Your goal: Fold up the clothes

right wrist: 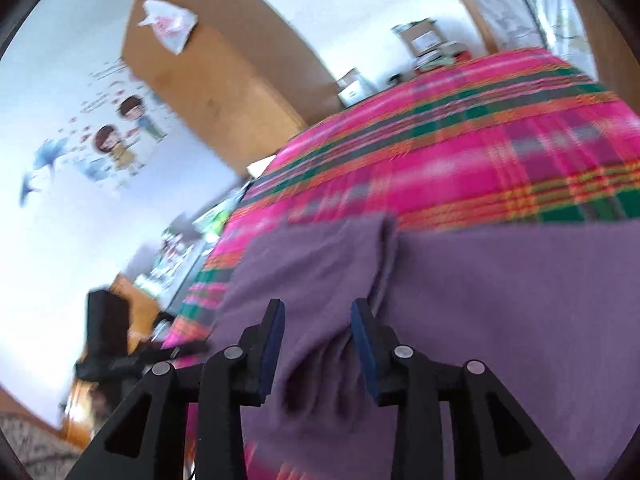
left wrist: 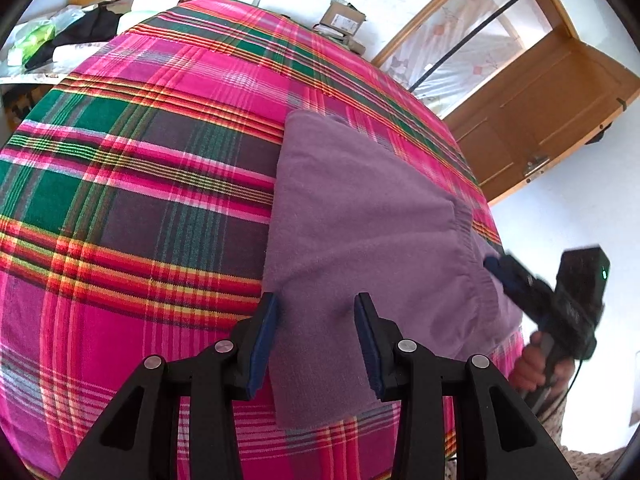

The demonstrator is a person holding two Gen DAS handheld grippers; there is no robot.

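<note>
Now the purple garment (left wrist: 360, 232) lies folded on the plaid blanket (left wrist: 140, 200); left gripper (left wrist: 316, 340) gapes wide over its near edge; right gripper (right wrist: 318, 348), fingers spread, straddles a bunched fold, blurred.

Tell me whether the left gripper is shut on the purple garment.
No. The left gripper is open, its fingers spread over the purple garment.

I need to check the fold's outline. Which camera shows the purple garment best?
The left wrist view: the purple garment is sharp, with its edges visible against the plaid bedspread. The right wrist view shows it close, blurred and cut off by the frame.
</note>
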